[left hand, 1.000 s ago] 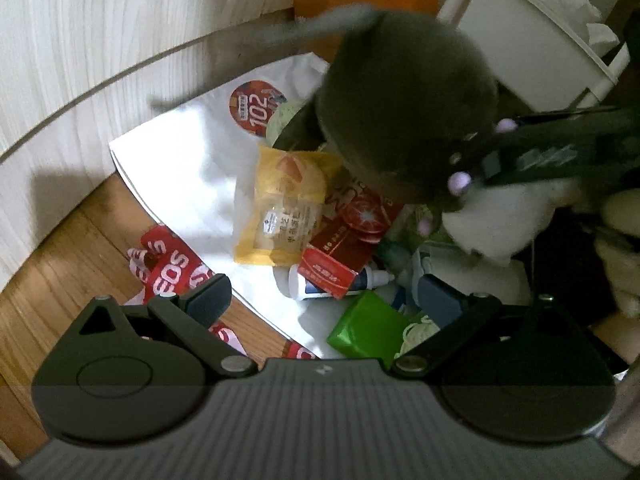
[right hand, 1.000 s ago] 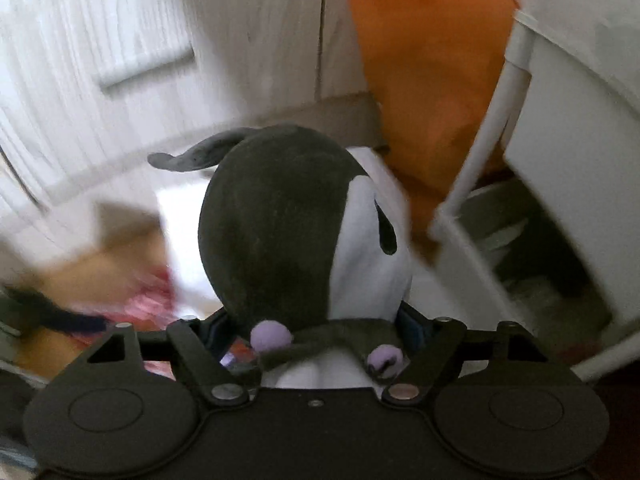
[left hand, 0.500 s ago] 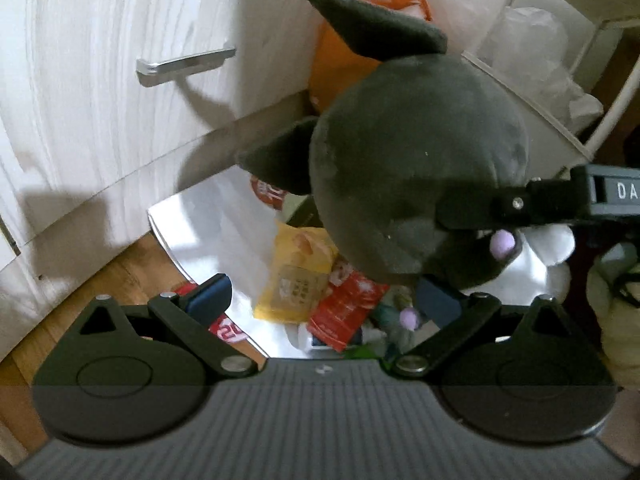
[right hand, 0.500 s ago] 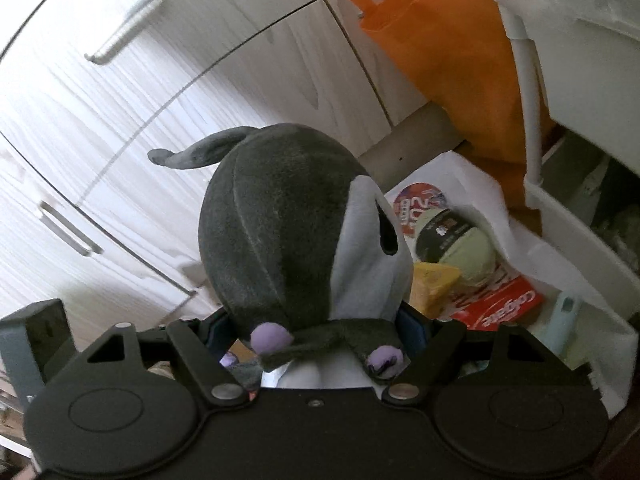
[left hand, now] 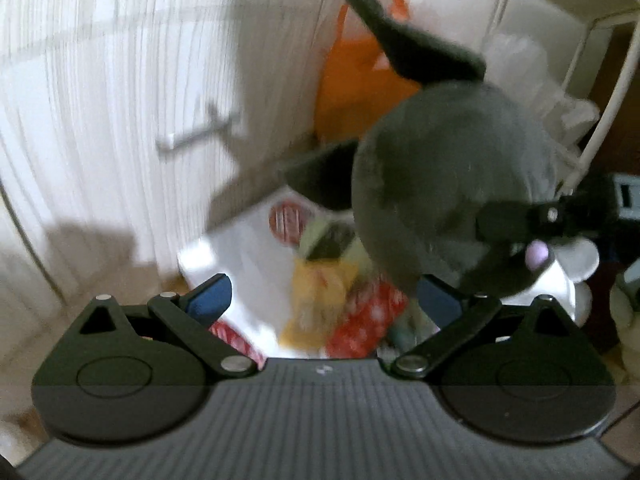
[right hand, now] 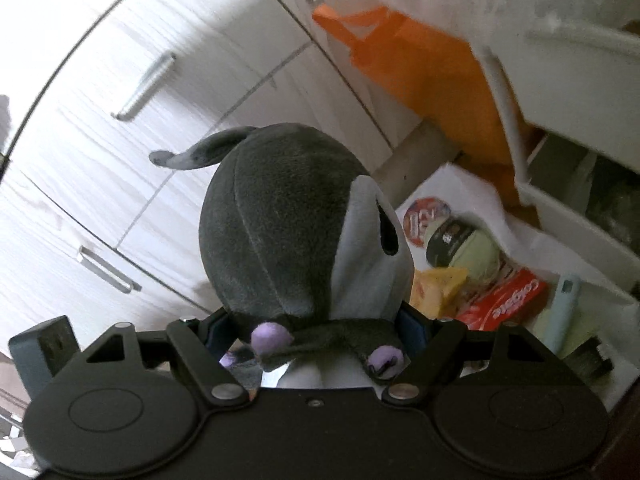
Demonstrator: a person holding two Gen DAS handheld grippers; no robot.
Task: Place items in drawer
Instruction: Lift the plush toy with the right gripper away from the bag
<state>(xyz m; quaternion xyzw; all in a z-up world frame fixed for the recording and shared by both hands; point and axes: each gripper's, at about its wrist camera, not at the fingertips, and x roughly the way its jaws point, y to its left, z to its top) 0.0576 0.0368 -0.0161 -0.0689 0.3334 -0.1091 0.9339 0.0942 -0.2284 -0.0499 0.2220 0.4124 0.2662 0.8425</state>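
My right gripper (right hand: 310,322) is shut on a dark grey and white plush toy (right hand: 288,232) and holds it up in the air. The same plush (left hand: 444,208) fills the right of the left wrist view, with the right gripper (left hand: 532,220) clamped on it. My left gripper (left hand: 320,300) is open and empty, below and left of the plush. White drawer fronts with metal handles (right hand: 146,86) stand behind; all look closed. A handle (left hand: 192,138) also shows in the blurred left wrist view.
A white bag (right hand: 460,184) on the floor holds a yellow packet (right hand: 436,288), a red Colgate box (right hand: 504,300), a green-lidded tub (right hand: 464,244) and a pale blue tube (right hand: 560,312). An orange bag (right hand: 432,60) hangs by the drawers. A white rack (right hand: 568,200) stands at right.
The right gripper has lifted the plush higher, up from the pile of items toward the drawer fronts. The left gripper has tilted up with it and stays open.
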